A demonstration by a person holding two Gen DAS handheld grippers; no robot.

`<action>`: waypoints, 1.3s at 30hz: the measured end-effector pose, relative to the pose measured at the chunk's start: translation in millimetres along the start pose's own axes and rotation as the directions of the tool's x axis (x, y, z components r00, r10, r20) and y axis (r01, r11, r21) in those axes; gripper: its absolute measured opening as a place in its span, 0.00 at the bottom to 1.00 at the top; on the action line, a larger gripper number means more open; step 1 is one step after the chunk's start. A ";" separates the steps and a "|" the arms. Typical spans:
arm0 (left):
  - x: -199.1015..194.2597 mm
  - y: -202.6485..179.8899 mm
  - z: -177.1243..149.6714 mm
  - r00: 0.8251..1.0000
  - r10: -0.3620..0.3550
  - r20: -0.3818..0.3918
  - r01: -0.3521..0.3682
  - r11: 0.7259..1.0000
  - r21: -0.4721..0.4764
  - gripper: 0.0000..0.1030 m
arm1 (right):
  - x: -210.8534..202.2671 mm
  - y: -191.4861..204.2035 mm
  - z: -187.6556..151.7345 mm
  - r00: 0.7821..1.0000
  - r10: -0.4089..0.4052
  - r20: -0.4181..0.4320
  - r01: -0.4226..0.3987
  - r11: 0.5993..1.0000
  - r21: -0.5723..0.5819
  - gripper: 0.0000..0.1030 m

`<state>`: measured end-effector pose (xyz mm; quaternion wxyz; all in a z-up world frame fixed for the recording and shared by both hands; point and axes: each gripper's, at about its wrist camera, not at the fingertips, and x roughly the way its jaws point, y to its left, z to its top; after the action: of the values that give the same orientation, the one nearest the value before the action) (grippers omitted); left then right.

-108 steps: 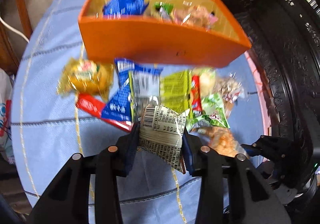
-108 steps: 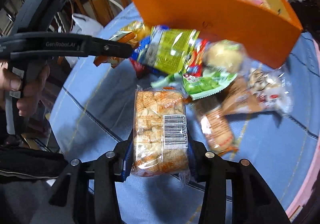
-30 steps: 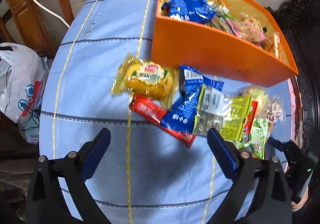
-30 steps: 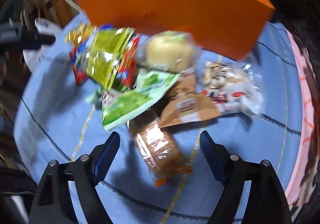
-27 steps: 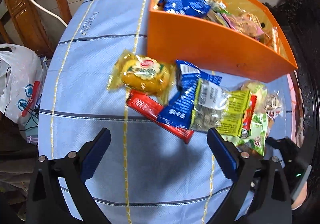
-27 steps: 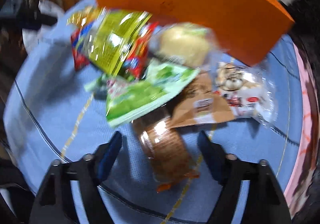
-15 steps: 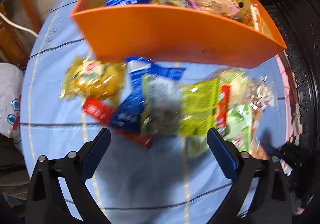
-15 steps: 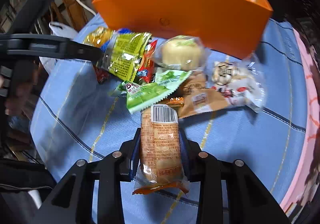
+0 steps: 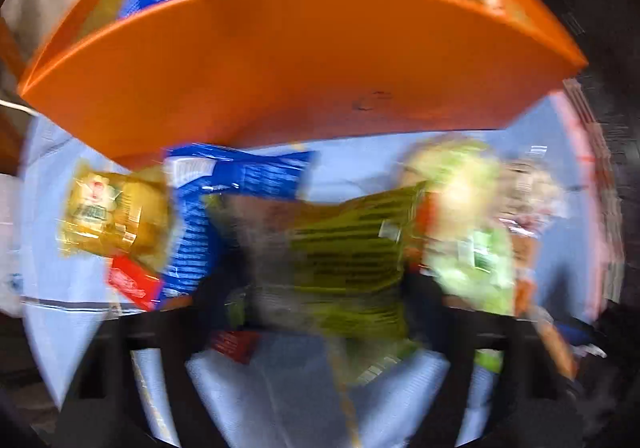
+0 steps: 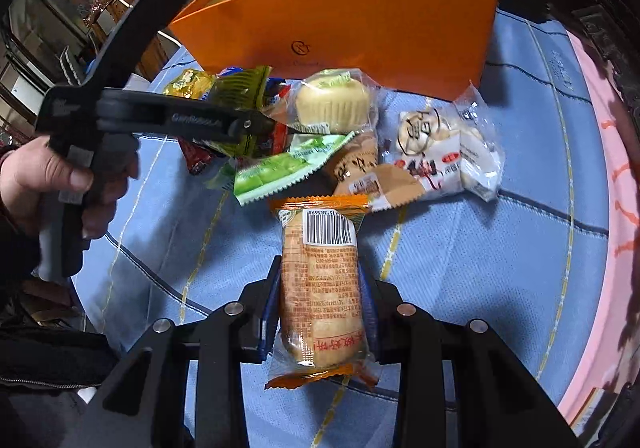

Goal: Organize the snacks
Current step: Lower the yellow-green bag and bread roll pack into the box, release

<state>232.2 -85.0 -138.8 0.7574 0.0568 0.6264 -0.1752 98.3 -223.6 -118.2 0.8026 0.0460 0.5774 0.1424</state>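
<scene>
right hand-held gripper (image 10: 322, 312) lifted orange packet (image 10: 320, 284).

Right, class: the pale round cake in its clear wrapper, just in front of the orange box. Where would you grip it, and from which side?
Grip the round cake across its fluted sides, coming from above. The orange box blocks the far side, other packets crowd its front, and the loose wrapper ends probably give a poor hold.
</scene>
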 end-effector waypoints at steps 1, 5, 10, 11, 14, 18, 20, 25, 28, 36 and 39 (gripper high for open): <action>-4.7 2.8 -1.5 1.000 -0.008 0.005 0.008 1.000 -0.012 0.57 | -2.5 1.9 2.5 1.000 0.001 0.003 -0.001 1.000 -0.008 0.34; -36.8 21.7 -10.9 0.998 -0.031 0.062 0.034 0.998 -0.050 0.56 | -16.1 5.0 15.0 0.999 0.026 0.027 -0.025 0.999 -0.027 0.34; -73.4 44.8 -14.1 0.993 -0.037 0.114 0.047 0.995 -0.087 0.57 | -37.0 0.0 27.0 0.996 0.054 0.071 -0.052 0.998 -0.022 0.34; -81.3 51.4 -13.2 0.991 -0.042 0.127 0.054 0.994 -0.092 0.57 | -44.0 -0.1 31.1 0.995 0.053 0.083 -0.051 0.998 -0.027 0.34; -97.4 54.0 -13.6 0.986 -0.045 0.161 0.061 0.994 -0.094 0.57 | -61.3 -2.5 41.7 0.990 0.068 0.120 -0.064 0.997 -0.034 0.34; -118.7 57.0 -3.6 0.976 -0.055 0.209 0.076 0.993 -0.094 0.57 | -90.2 0.8 61.8 0.976 0.088 0.200 -0.081 0.996 -0.043 0.34; -129.2 54.8 6.9 0.970 -0.053 0.237 0.074 0.994 -0.079 0.57 | -99.1 0.1 74.5 0.966 0.083 0.243 -0.075 0.996 -0.042 0.34; -151.5 52.0 46.5 0.950 -0.049 0.307 0.069 0.996 -0.052 0.57 | -115.2 -13.0 118.0 0.927 0.045 0.371 -0.051 0.999 0.006 0.34; -158.1 49.6 71.3 0.941 -0.050 0.334 0.066 0.997 -0.038 0.58 | -118.1 -22.2 143.9 0.908 0.020 0.418 -0.034 0.999 0.024 0.34; -145.8 48.2 126.8 0.939 -0.043 0.342 0.059 0.998 -0.037 0.60 | -94.3 -45.6 196.3 0.897 -0.022 0.441 0.000 0.999 0.051 0.34; -129.1 49.5 145.1 0.943 -0.044 0.329 0.064 0.997 -0.052 0.67 | -77.5 -53.2 213.4 0.904 -0.033 0.426 0.005 0.998 0.067 0.34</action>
<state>363.9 -58.1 9.9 0.8471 -0.0137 0.4985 -0.1836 285.6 -277.0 10.2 0.9090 0.0959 0.3924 0.1024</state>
